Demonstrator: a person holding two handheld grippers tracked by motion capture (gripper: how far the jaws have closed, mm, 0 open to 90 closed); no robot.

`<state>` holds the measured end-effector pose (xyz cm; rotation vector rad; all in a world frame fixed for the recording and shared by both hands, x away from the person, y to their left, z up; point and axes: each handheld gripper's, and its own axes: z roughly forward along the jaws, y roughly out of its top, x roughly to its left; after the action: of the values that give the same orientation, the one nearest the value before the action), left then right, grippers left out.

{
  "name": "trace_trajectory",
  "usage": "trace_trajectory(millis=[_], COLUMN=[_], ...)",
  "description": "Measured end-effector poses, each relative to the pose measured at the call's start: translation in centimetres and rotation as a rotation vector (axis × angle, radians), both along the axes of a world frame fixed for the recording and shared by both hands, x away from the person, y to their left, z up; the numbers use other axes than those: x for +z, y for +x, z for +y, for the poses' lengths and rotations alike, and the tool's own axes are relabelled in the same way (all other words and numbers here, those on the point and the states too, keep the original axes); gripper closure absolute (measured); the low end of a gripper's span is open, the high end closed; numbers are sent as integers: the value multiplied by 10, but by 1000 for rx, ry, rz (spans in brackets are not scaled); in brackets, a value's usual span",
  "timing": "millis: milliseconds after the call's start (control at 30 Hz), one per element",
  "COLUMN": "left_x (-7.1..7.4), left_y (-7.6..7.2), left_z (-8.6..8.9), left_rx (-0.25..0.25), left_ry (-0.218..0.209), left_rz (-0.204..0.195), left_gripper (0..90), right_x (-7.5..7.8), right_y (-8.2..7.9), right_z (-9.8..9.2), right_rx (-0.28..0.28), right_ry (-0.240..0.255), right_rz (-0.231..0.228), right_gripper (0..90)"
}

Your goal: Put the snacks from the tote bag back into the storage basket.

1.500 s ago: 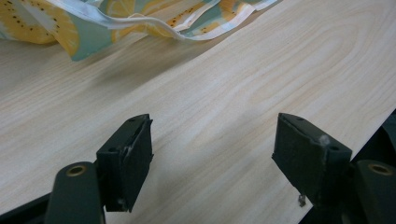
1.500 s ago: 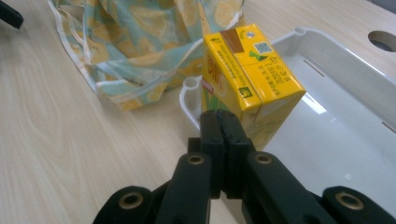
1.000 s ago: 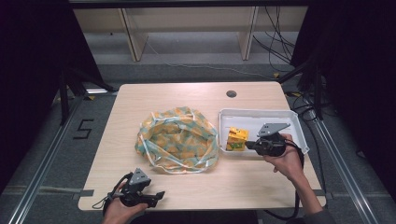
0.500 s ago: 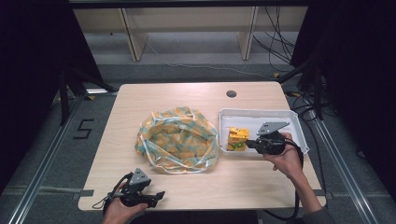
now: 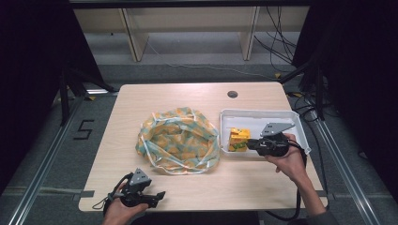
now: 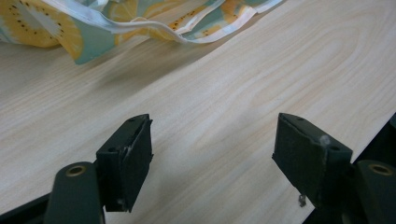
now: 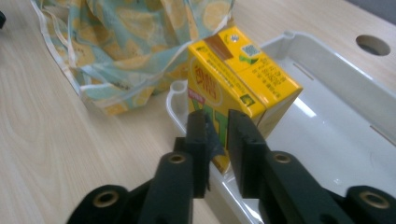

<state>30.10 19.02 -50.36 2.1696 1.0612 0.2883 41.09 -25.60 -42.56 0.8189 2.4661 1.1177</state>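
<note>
A yellow drink carton stands at the left end of a white tray. My right gripper reaches into the tray and sits right against the carton's near lower edge. Its jaws have just been opening and stand a narrow slit apart. The carton's edge shows in that slit, with no pad pressing on it. My left gripper hovers low over bare wood at the table's front left, jaws wide open and empty.
A crumpled fabric bag with a lemon print lies mid-table, touching the tray's left wall. A round cable hole is at the back right. The table's front edge runs just behind my left hand.
</note>
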Motion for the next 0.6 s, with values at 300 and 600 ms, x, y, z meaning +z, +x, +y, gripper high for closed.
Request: trace_trajectory(millis=[300, 600], left_x=[1, 2], left_y=[1, -1], left_z=[3, 4], left_rx=[-5, 0], left_ry=[5, 5], left_rz=[-10, -15], left_gripper=[272, 269], right_x=[9, 1], right_y=[-17, -25], right_z=[-3, -7], right_rx=[-75, -141], right_ry=[90, 179], right_rz=[-5, 17], right_gripper=[453, 354])
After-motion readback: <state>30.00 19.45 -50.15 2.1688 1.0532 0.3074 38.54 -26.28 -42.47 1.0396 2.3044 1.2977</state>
